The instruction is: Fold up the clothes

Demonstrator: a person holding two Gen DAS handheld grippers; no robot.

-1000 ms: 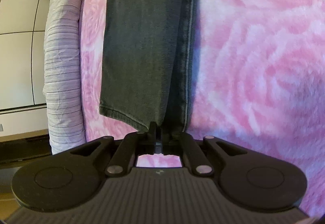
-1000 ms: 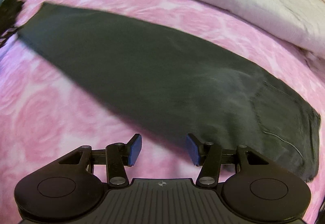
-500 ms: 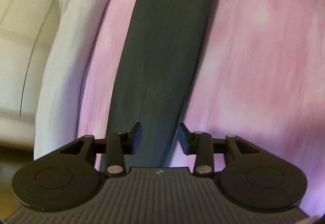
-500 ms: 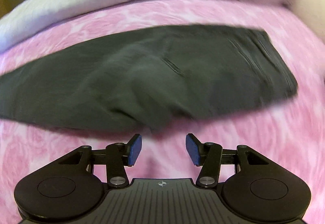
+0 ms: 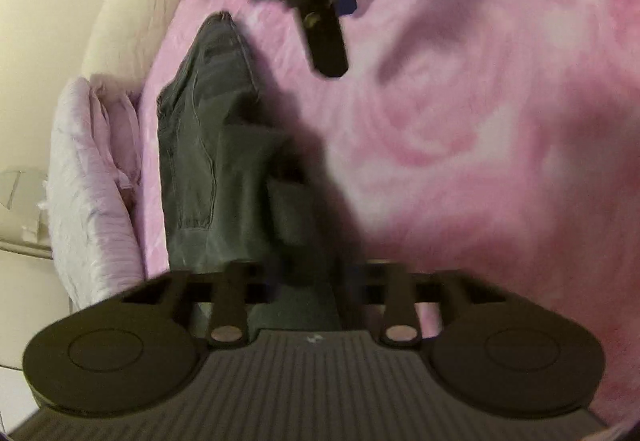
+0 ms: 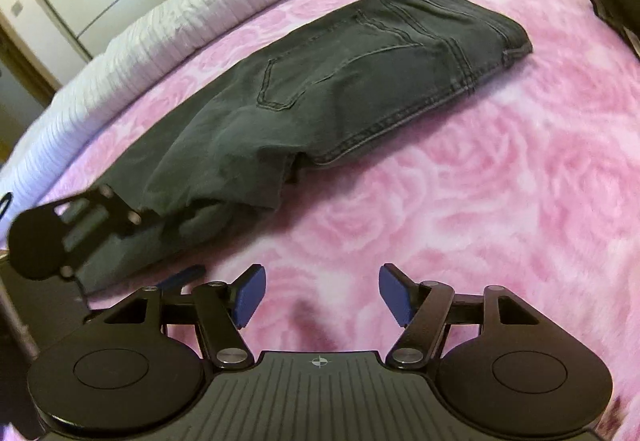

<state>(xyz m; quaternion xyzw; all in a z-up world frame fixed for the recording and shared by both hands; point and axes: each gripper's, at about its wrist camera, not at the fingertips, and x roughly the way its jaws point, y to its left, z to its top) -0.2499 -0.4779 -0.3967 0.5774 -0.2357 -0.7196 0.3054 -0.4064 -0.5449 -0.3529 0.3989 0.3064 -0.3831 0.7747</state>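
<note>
Right gripper (image 6: 322,295): jaws spread, nothing between them, over bare pink blanket (image 6: 500,201) just in front of the jeans (image 6: 360,81). Left gripper (image 5: 310,281): blurred, jaws apart, fold of jeans between them; grip cannot be told. Jeans lie folded on the blanket. White bedding (image 6: 160,33) lies beyond the jeans.

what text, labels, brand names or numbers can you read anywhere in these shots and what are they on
No readable words, brands or numbers in either view.
Small pale mark on the left gripper body: a symbol, too blurred to read.
Small crosshair emblem on the right gripper body: a symbol, no letters.
The dark jeans show stitching and a back pocket, no visible label.
The pink blanket carries only a rose pattern.
</note>
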